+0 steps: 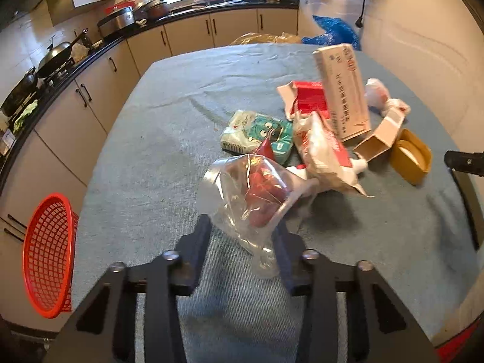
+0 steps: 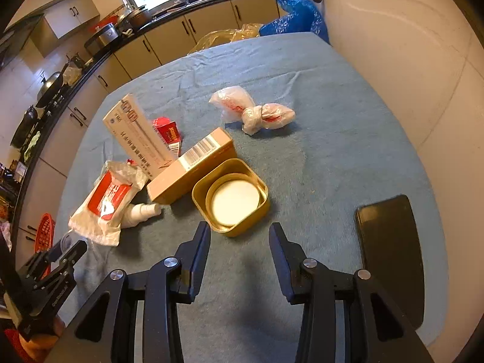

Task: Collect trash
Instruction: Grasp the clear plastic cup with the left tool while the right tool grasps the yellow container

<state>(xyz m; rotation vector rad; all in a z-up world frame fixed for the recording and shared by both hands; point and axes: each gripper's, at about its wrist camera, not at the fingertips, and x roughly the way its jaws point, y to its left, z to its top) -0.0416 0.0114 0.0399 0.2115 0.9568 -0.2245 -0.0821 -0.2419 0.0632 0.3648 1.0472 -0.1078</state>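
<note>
Now clear bag (image 1: 251, 199) btwn L fingers (image 1: 202, 236), pinched.

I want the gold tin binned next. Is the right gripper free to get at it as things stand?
Probably yes: the right gripper is open and empty, and the gold tin lies just ahead with bare cloth between; only the tan box touches its far side.

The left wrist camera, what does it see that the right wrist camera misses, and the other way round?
Only the left view shows the clear bag between the left gripper fingers, and a teal packet. Only the right view shows the black phone and the right gripper, open and empty. Both show the gold tin, the white box, the knotted bag and the red basket.
</note>
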